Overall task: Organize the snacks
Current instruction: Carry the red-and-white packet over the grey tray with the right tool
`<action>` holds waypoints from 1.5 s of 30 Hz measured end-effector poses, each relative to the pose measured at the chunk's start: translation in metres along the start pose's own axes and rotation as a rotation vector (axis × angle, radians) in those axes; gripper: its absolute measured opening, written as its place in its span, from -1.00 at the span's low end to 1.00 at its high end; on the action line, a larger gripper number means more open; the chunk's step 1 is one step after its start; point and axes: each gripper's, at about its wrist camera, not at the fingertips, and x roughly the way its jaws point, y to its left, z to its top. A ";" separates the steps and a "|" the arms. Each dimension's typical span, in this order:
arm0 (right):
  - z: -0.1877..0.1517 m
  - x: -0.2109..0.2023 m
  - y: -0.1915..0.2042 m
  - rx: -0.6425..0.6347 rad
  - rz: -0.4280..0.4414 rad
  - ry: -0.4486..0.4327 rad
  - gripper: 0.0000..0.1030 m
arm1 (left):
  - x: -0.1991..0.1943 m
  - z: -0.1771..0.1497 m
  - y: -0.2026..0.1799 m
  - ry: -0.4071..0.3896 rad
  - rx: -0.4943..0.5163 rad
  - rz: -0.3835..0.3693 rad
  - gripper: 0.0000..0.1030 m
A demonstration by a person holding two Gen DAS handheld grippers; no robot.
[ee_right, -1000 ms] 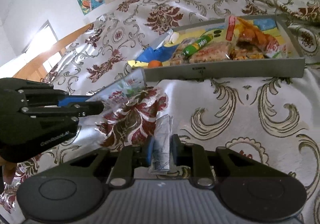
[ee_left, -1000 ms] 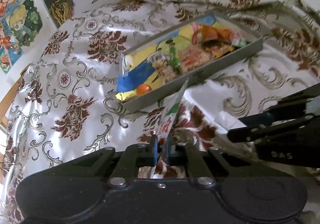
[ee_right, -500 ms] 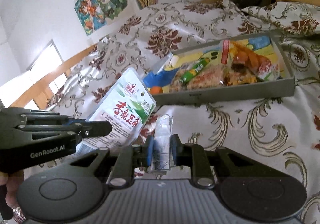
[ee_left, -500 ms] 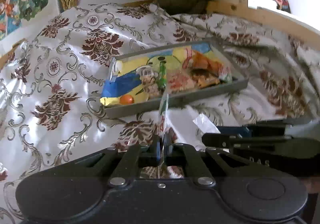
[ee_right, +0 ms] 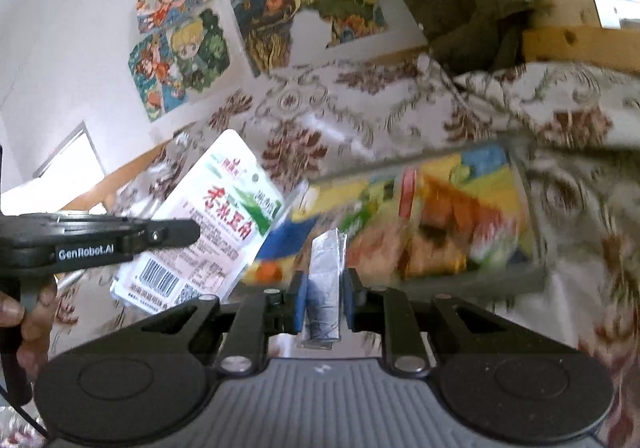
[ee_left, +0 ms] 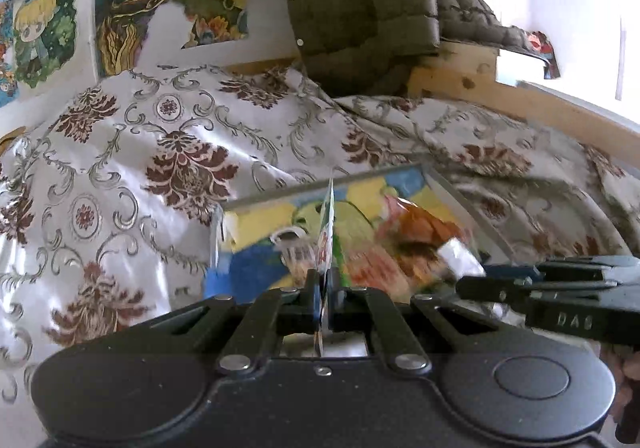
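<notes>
Floral bedspread (ee_right: 360,120), "GenRobot.AI" left gripper (ee_right: 188,232), barcoded packet (ee_right: 208,244)

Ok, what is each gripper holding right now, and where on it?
The left gripper pinches the white flat snack packet at its lower edge. The right gripper clamps the silver foil packet across its lower half.

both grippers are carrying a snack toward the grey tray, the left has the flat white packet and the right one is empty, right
Not quite: the right gripper is not empty. The right wrist view shows it shut on a small silver packet. The left gripper does hold the flat white packet, near the grey tray.
</notes>
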 end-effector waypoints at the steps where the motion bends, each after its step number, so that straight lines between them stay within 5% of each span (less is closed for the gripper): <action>1: 0.008 0.008 -0.003 0.005 0.000 -0.012 -0.59 | 0.007 0.004 0.005 -0.002 -0.015 0.002 -0.96; 7: 0.036 0.050 -0.015 -0.007 -0.038 -0.034 -0.59 | 0.049 0.020 0.029 -0.039 -0.156 -0.046 -0.96; 17: 0.030 0.090 -0.039 0.007 -0.069 0.021 -0.59 | 0.098 0.017 0.019 -0.027 -0.165 -0.095 -0.96; 29: 0.029 0.109 -0.052 -0.008 -0.107 0.069 -0.59 | 0.134 0.013 0.032 -0.008 -0.328 -0.079 -0.96; 37: 0.028 0.120 -0.046 -0.031 -0.116 0.084 -0.58 | 0.137 0.006 0.035 -0.006 -0.312 -0.040 -0.94; 45: 0.024 0.123 -0.034 -0.102 -0.157 0.104 -0.43 | 0.131 0.002 0.028 0.000 -0.228 0.017 -0.50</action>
